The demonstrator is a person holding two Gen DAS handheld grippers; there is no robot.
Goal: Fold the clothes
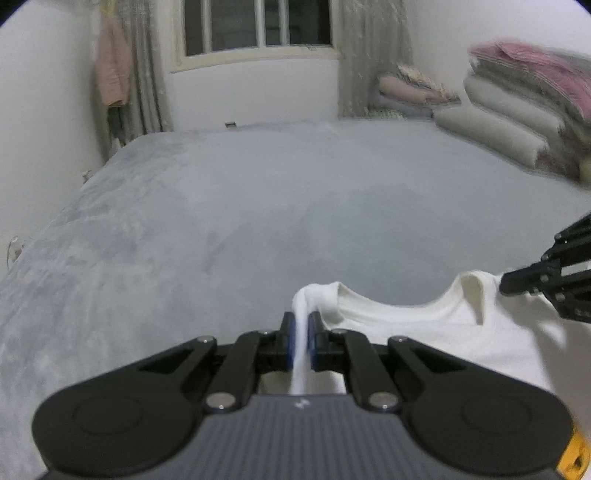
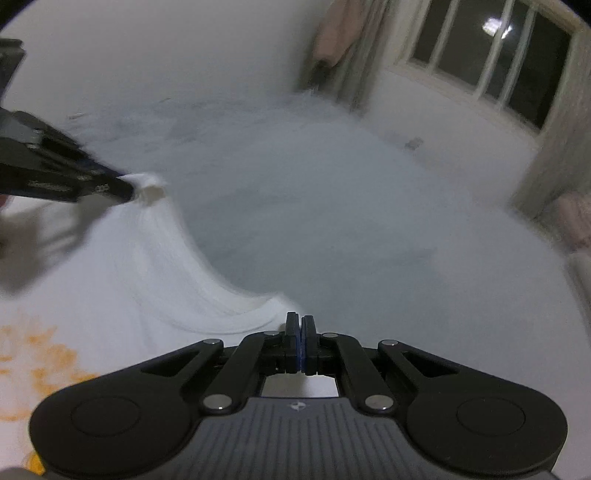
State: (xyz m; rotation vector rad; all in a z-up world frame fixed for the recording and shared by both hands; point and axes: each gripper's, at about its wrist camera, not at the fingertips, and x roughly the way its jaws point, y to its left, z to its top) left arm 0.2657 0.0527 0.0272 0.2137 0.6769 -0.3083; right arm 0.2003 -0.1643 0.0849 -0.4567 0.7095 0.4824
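On the left of the left wrist view, a pink garment (image 1: 110, 70) is hanging by the curtain (image 1: 146, 66), beside the dark window (image 1: 258, 24). The grey bedspread (image 1: 184, 206) is stretching across the middle. At its near edge the left gripper (image 1: 300, 325) is pinching a bunched fold of the white T-shirt (image 1: 424, 332) between its blue pads — the cloth is running straight through the jaws. The shirt's neckline is sagging between the two tools. Further right, the right gripper (image 1: 504, 284) is meeting the shirt's other shoulder; its jaws are pressed together, though in its own view no cloth is showing between the pads, so a grip cannot be confirmed. Stacked pillows and quilts (image 1: 524, 107) are lying at the far right. The right wrist view is showing an orange print (image 2: 40, 354) on the shirt.
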